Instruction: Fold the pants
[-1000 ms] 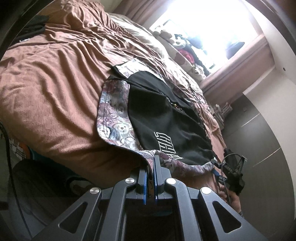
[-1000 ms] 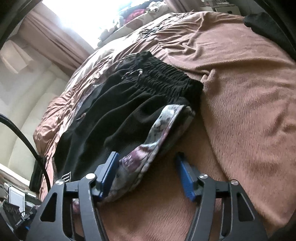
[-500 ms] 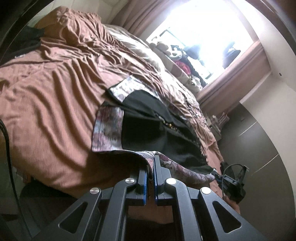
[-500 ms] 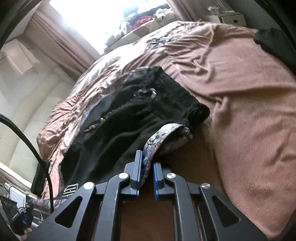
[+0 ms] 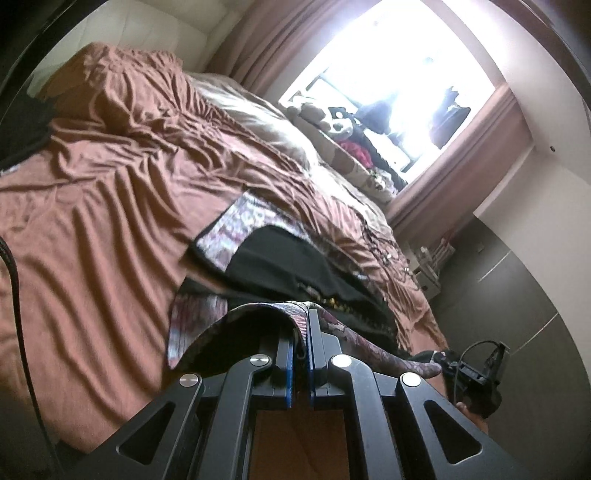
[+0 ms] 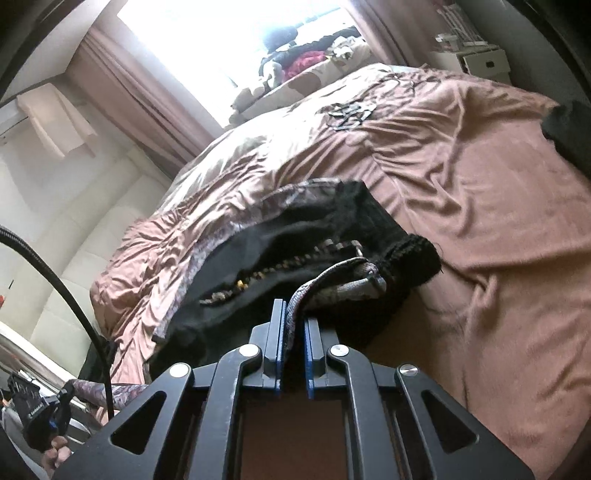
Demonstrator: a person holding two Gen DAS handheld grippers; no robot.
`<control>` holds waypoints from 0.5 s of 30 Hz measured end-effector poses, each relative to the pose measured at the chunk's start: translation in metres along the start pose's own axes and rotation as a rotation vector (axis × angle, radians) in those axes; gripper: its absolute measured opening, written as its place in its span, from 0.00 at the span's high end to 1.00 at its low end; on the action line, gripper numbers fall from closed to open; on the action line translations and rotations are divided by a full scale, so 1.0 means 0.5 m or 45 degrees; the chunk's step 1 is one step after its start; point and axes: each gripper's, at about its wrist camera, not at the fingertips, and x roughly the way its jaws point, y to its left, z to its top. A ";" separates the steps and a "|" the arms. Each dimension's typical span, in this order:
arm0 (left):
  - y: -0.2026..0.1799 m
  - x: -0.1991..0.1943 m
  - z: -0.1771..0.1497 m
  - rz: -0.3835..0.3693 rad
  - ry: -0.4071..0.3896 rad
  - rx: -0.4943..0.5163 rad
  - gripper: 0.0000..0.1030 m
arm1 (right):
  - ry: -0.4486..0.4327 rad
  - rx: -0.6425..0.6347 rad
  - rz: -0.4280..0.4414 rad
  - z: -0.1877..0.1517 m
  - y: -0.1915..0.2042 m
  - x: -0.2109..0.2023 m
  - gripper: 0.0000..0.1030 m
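On the bed [image 5: 92,240], seen from the left wrist camera, lie the pants [image 5: 280,266]. They are black with a patterned band along the edge. They sit near the front edge of the bed, on a wrinkled brown cover. The left gripper [image 5: 302,328] has its fingers [image 5: 286,354] squeezed tight on the patterned hem, and that bit of cloth is lifted and curls up over the fingers. One patterned leg end lies flat on the cover farther back. Past the far side of the bed is a bright window [image 5: 399,81] with pink curtains [image 5: 454,162], and stuffed toys [image 5: 332,118] sit on the sill. At the right edge of the view, off the bed, the other gripper shows, dark and small.

From the right wrist camera, the pants [image 6: 295,251] are bunched near the front edge of the bed [image 6: 498,221]. The black stretchy waistband sits in a lump just beside the fingers. A cord with beads runs across the black cloth. The right gripper [image 6: 293,321] has its fingers [image 6: 277,332] pressed on a patterned strip of the pants, which stands up between them. A black cable [image 6: 55,280] curves down the left side. A dark piece of cloth [image 6: 569,129] lies at the right edge of the bed. The window [image 6: 221,33] shines behind it all.
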 end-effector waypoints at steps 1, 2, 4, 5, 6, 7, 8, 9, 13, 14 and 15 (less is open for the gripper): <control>0.001 0.004 0.010 0.002 -0.004 -0.002 0.95 | -0.004 -0.003 0.003 0.008 0.005 0.007 0.95; 0.002 0.013 0.022 0.006 -0.009 -0.003 0.95 | -0.006 -0.004 0.008 0.014 0.007 0.014 0.95; 0.006 0.029 0.042 0.015 -0.015 -0.010 0.95 | -0.010 -0.009 0.015 0.030 0.015 0.030 0.95; 0.008 0.036 0.051 0.019 -0.017 -0.013 0.95 | -0.010 -0.011 0.016 0.037 0.019 0.038 0.95; 0.010 0.044 0.062 0.023 -0.021 -0.015 0.95 | -0.008 -0.015 0.016 0.043 0.024 0.048 0.95; 0.012 0.054 0.072 0.031 -0.025 -0.014 0.95 | -0.003 -0.026 0.013 0.052 0.030 0.062 0.96; 0.014 0.062 0.080 0.040 -0.026 -0.012 0.95 | 0.000 -0.036 0.009 0.058 0.035 0.073 0.96; 0.017 0.072 0.088 0.047 -0.026 -0.016 0.95 | 0.004 -0.049 0.004 0.064 0.042 0.086 0.96; 0.039 0.120 0.118 0.090 -0.014 -0.049 0.95 | 0.018 -0.074 -0.005 0.090 0.059 0.131 0.97; 0.047 0.132 0.127 0.096 -0.009 -0.064 0.95 | 0.024 -0.076 -0.003 0.098 0.062 0.145 0.97; 0.053 0.144 0.136 0.100 -0.005 -0.076 0.95 | 0.027 -0.079 -0.004 0.104 0.065 0.155 0.97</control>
